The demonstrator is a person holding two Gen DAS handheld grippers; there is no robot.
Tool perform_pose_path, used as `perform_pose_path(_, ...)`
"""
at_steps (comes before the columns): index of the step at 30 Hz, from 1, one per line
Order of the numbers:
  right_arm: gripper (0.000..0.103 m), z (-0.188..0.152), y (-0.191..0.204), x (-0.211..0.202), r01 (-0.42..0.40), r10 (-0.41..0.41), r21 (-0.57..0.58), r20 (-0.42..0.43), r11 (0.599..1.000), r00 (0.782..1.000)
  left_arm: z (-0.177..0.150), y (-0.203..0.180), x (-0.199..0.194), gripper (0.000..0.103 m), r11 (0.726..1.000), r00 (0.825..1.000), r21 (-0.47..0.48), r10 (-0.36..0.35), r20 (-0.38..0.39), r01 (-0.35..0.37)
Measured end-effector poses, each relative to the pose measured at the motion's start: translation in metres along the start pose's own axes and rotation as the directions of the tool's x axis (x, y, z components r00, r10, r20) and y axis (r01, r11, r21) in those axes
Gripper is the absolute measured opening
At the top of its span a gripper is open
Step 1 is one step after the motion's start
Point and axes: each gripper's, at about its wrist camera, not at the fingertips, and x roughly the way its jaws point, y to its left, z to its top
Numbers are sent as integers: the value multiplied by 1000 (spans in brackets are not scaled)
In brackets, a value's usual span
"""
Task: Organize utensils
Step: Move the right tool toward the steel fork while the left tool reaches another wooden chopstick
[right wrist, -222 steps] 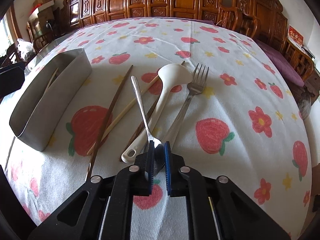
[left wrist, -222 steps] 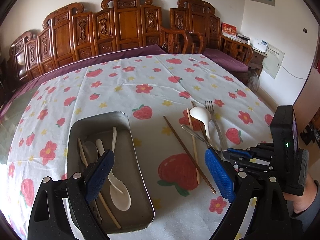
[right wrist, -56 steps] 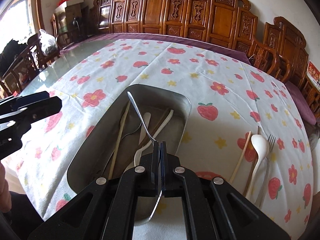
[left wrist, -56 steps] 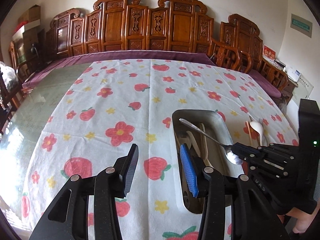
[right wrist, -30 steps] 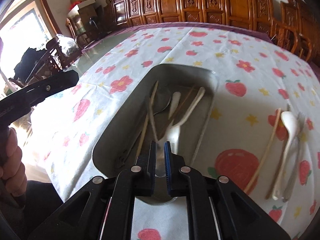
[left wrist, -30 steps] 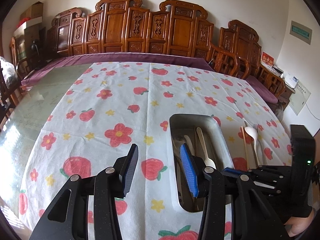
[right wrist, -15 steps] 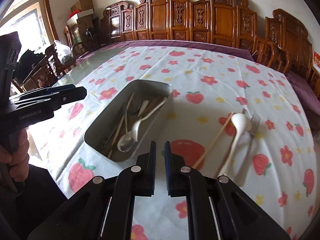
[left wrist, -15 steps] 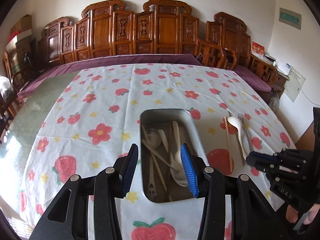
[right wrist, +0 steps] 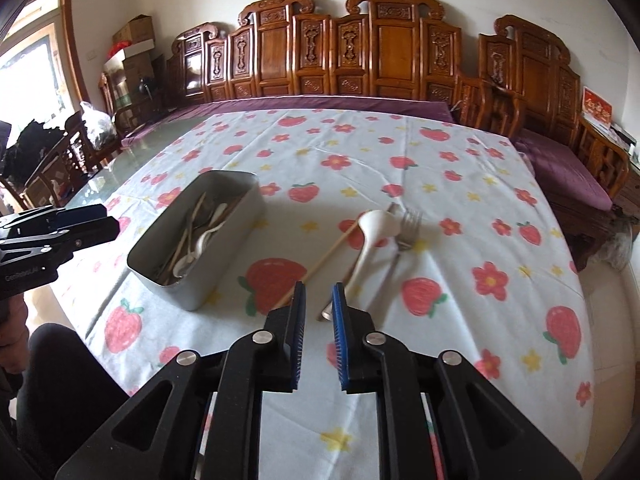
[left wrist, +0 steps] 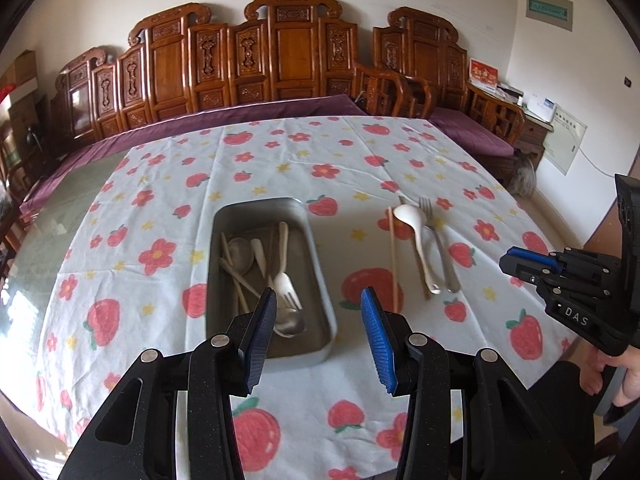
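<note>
A metal tray (left wrist: pixel 320 264) (right wrist: pixel 236 236) on the strawberry tablecloth holds several spoons, a fork and chopsticks. To its right lie a white spoon (left wrist: pixel 414 228) (right wrist: pixel 370 240), a metal fork (left wrist: pixel 438 240) (right wrist: pixel 404 232) and a wooden chopstick (left wrist: pixel 393 252) (right wrist: pixel 324 258). My left gripper (left wrist: pixel 316 320) is open and empty, raised in front of the tray's near end. My right gripper (right wrist: pixel 318 320) is slightly open and empty, above the cloth near the white spoon's handle end; it also shows at the right of the left wrist view (left wrist: pixel 532 260).
Carved wooden chairs (left wrist: pixel 280 64) with purple cushions line the table's far side. The table's near edge (left wrist: pixel 320 464) is close below my grippers. Bare glass tabletop (left wrist: pixel 48 216) lies to the left of the cloth.
The metal spoon my right gripper carried now lies in the tray. The right gripper has pulled back to the loose utensils and opened a little. The left gripper has backed away and widened.
</note>
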Motion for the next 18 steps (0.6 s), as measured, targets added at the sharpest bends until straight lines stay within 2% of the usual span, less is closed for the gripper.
perform_pose_path(1,19,-3,-5,0,3,-3,10,-3,1000,1000,0,-4,1,43,1000,1000,4,-4,-5,4)
perform_pose_path(2,19,-6,-8,1,4,-4,17,-7,1000,1000,0,-6,2,50,1000,1000,8,-7,-9,7)
perform_pose_path(4,19,-11,-15,6,6,-5,23,-17,1000,1000,-1,-14,8,53,1000,1000,22,-14,-20,14)
perform_pose_path(10,20,-12,-33,36,9,-8,20,-69,1000,998,7,-31,41,53,998,998,52,-19,-68,22)
perform_pose_path(18,20,5,-56,78,12,-9,28,-112,1000,994,27,-47,104,51,993,983,77,-73,-170,87)
